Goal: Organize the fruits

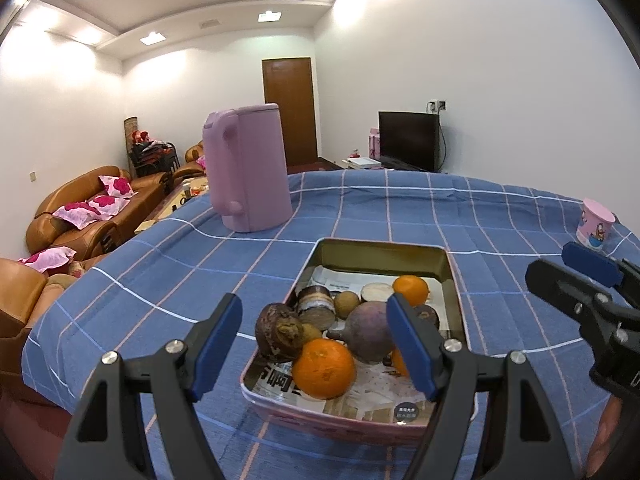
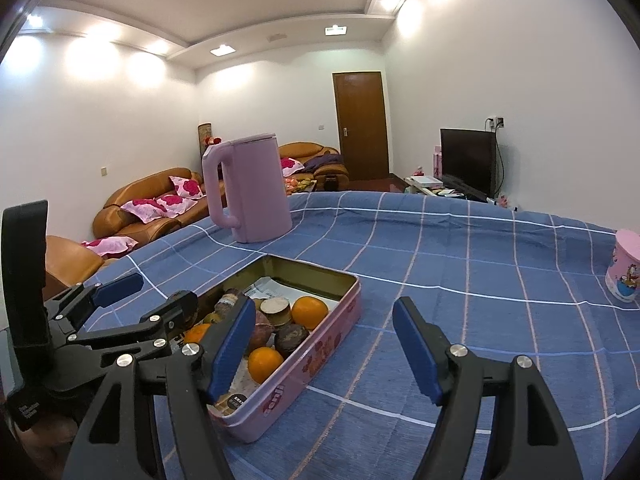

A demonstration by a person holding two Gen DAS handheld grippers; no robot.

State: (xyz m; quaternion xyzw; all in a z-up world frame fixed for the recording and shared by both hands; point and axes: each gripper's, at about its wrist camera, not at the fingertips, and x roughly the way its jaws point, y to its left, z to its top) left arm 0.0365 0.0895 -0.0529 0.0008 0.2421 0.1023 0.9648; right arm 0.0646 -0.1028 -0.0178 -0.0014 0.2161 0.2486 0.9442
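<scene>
A pink rectangular tin [image 1: 456, 280] [image 2: 320, 344] lined with newspaper sits on the blue checked tablecloth. It holds several oranges, the nearest one [image 1: 324, 368] at the front, another [image 1: 410, 289] at the back, plus purple-brown roots [image 1: 370, 330] and a small brown fruit [image 1: 346, 304]. My left gripper [image 1: 316, 344] is open, hovering just above the tin's near end, around the front orange. My right gripper [image 2: 324, 352] is open and empty, to the right of the tin above the cloth. The right gripper also shows at the right edge of the left wrist view [image 1: 580, 280].
A tall pink kettle [image 1: 248, 168] [image 2: 252, 188] stands behind the tin. A pink cartoon cup [image 1: 595, 224] [image 2: 625, 266] stands at the far right of the table. Brown sofas with pink cushions [image 1: 80, 208] lie beyond the table's left edge.
</scene>
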